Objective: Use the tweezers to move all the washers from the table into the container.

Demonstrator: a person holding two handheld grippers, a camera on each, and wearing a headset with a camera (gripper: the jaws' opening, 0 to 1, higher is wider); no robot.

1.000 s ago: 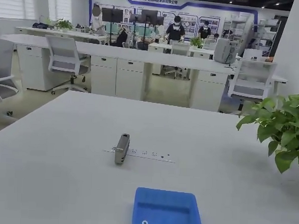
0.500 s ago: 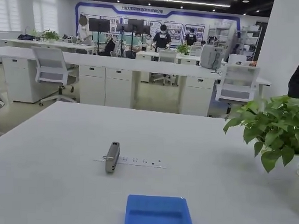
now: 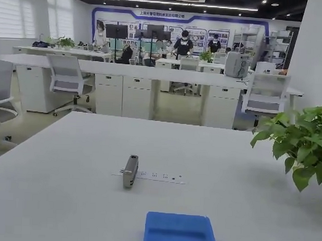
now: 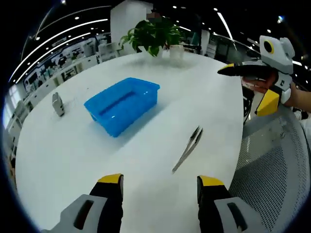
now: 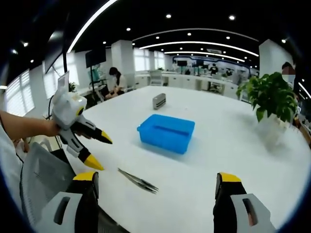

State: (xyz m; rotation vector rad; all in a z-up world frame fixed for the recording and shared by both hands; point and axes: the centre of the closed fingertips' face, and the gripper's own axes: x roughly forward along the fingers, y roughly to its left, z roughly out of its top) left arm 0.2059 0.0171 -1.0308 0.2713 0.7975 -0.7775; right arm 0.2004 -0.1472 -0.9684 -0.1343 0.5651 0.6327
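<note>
Tweezers lie on table near container, with jaws spread on left gripper and right gripper.

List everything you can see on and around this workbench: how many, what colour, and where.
Table: one, white, in the foreground.
Container: one, blue, on the table nearest the person.
Tweezers: one pair, grey metal, flat on the table between the container and the grippers.
Metal block: one, grey, at the left end of a strip in the table, beyond the container.
Potted plant: one, green, at the table's right side.
Office chairs: several, white and grey, at the desks behind.
People: several, at the far desks.
Left gripper: one, grey with yellow-tipped fingers, open, near the table's edge.
Right gripper: one, same colours, open.
</note>
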